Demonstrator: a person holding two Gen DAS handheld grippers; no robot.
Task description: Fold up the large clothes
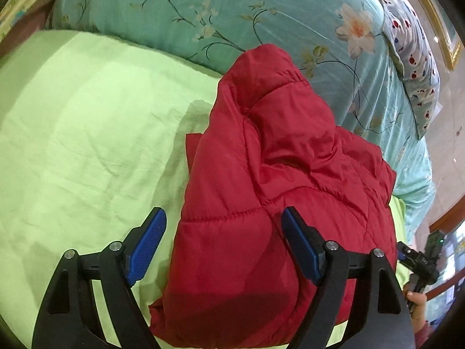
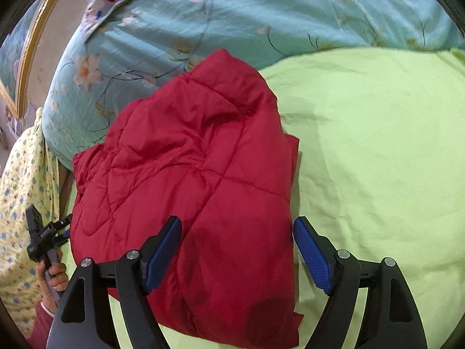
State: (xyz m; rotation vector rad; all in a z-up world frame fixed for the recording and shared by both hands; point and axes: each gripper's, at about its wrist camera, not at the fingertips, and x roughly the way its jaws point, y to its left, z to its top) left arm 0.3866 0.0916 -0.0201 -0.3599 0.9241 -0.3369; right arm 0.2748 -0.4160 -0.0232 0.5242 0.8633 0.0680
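1. Our left gripper [image 1: 223,226] stands wide, its ribbed blue pads [image 1: 148,244] holding nothing.
2. Our right gripper [image 2: 237,240] likewise gapes, pads clear of the cloth.
3. Under both we see the red quilted jacket [image 1: 279,180], puffy, stitched in panels, folded into a rough bundle.
4. It lies on the wrinkled lime-green bed sheet [image 1: 81,133], its far end against the teal floral quilt [image 1: 232,8].

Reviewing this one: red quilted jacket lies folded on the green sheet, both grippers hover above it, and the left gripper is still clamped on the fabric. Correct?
Not quite. The left gripper is open, its blue pads clear of the red quilted jacket, as the left wrist view shows. The rest holds: the jacket lies folded on the green sheet, and the right gripper hovers open too.
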